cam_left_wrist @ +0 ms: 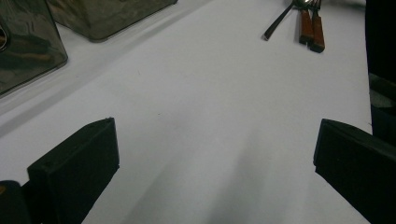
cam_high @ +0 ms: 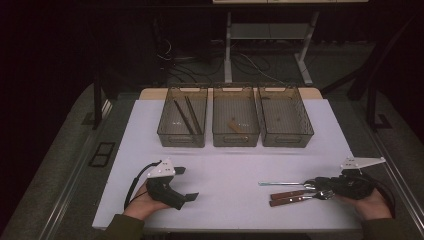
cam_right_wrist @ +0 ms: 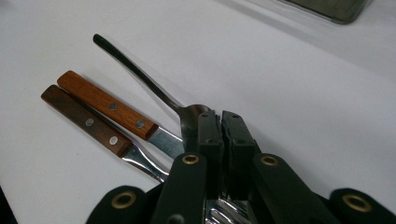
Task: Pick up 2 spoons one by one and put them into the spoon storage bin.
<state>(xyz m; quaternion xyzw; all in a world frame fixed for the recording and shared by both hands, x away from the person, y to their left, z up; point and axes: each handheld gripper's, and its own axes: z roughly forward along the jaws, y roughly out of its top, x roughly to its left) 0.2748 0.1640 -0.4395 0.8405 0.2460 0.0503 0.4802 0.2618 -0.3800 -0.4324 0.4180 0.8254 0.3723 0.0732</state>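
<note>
Right tongs [cam_right_wrist: 222, 123]: being clenched over the spoon [cam_right_wrist: 187, 116], lower centre.
Left tongs [cam_high: 186, 184]: being held released, lower left.

Three bins [cam_high: 235, 122] stood side by side at the tabletop's [cam_high: 225, 165] far edge. Near the front right lay a spoon [cam_high: 282, 183], with two wooden-handled pieces [cam_high: 290, 197] just in front of it.

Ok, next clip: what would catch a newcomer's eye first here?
Probably the right gripper, jaws shut over a spoon at the table's near right, beside two wood-handled utensils. Then the three clear bins in a row at the far edge. The left gripper rests at the near left, jaws wide open with nothing between them.
</note>
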